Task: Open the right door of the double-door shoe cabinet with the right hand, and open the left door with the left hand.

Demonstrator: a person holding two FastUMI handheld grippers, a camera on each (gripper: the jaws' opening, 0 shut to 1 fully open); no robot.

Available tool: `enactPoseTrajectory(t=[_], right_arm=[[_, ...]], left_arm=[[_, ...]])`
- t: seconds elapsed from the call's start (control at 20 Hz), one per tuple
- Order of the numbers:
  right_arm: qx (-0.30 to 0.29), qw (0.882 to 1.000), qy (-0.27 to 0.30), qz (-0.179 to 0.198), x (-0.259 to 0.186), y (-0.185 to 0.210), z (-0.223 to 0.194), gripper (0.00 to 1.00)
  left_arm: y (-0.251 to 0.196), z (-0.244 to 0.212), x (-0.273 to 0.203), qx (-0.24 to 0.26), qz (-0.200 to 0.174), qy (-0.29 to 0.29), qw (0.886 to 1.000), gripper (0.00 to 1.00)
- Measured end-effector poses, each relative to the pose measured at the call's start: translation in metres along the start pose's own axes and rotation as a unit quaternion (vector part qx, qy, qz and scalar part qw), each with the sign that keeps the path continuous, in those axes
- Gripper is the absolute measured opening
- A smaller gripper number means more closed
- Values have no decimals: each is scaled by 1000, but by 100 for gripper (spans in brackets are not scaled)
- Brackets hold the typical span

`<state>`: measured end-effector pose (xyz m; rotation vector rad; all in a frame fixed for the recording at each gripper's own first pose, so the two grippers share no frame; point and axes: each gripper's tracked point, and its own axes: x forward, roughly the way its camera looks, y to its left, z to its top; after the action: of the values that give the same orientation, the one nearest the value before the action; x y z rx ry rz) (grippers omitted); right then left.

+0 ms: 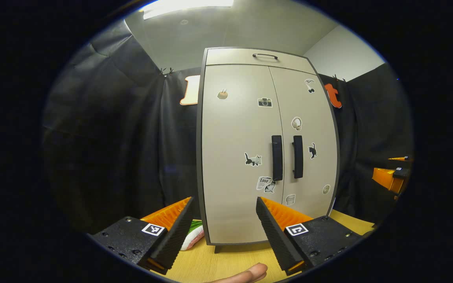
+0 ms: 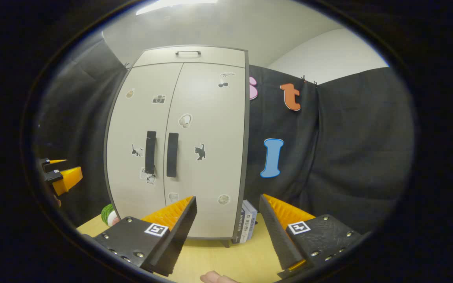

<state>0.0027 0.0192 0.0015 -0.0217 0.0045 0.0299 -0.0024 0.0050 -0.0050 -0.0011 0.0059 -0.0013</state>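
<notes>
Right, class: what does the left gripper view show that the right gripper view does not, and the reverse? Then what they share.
Left gripper view: the right gripper, off to the right of the shoe cabinet. Right gripper view: the left gripper at the cabinet's left, and books standing by its right side. Shared: both doors shut, the two dark handles untouched, the wooden table.

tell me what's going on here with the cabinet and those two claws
A person holds a claw in each hand in front of a shoe cabinet that stands on a wooden table. Both doors are shut. The left claw and the right claw are both open and short of the cabinet, touching nothing. Neither the left handle nor the right handle has been gripped, so the opening has not begun.
</notes>
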Motion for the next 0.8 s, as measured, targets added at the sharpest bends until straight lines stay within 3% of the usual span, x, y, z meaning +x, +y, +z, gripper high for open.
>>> enactPoseTrajectory(t=[0.35,0.8], right_arm=[[-3,1000,6,17,18,22,1,95],[3,999,11,48,77,73,25,95]], left_arm=[[8,-6,-7,-1,4,-1,1000,96],[16,-13,-19,-3,-5,-3,1000,96]])
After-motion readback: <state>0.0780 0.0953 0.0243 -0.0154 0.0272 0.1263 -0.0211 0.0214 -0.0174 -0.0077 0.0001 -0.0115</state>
